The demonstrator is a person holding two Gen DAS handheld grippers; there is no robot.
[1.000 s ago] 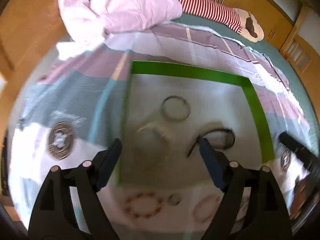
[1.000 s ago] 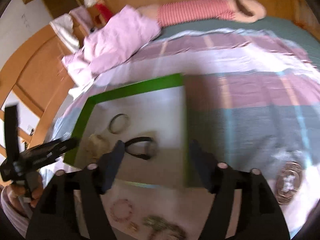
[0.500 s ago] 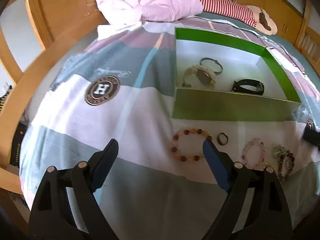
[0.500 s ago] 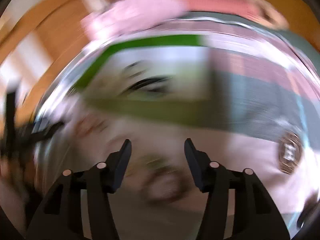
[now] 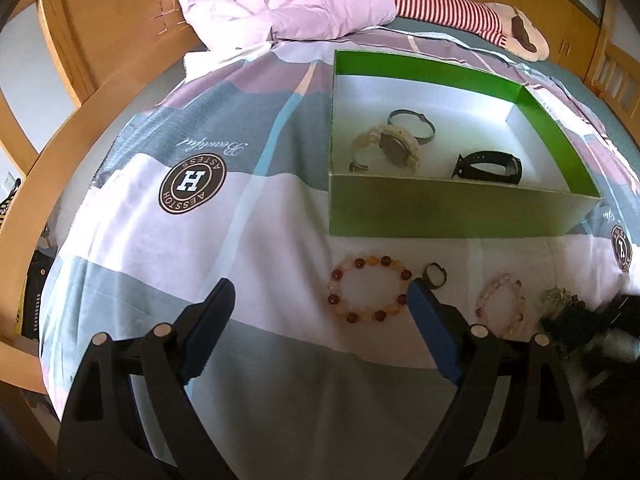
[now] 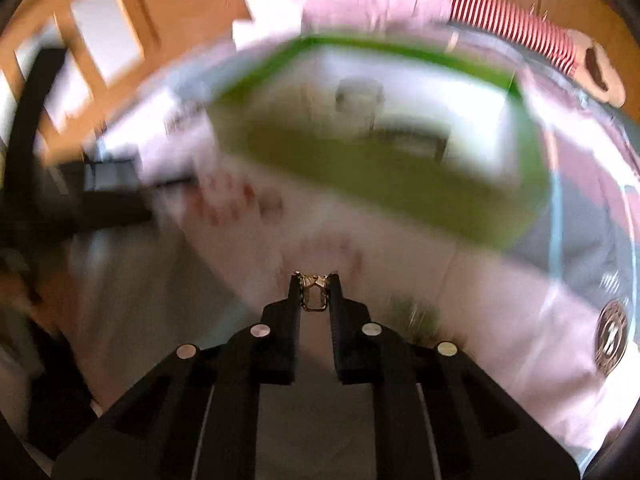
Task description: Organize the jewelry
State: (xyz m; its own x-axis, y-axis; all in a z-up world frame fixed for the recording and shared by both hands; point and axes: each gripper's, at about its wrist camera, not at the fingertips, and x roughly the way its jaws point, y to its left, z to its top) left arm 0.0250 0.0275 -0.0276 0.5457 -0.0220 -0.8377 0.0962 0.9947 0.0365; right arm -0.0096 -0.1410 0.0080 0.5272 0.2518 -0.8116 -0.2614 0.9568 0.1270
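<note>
Right hand-held gripper pinching metal trinket; green box beyond.

Bright daylight fills both fisheye views, bowing the edges: the left wrist view is sharp, with the green box casting soft shadow inside, while everything beyond the right gripper smears in motion blur.

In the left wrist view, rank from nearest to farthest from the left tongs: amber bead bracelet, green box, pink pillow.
1. Amber bead bracelet, just ahead of the open left tongs, beside the right finger.
2. Green box, behind the bracelet.
3. Pink pillow, at the bed's far end.
</note>
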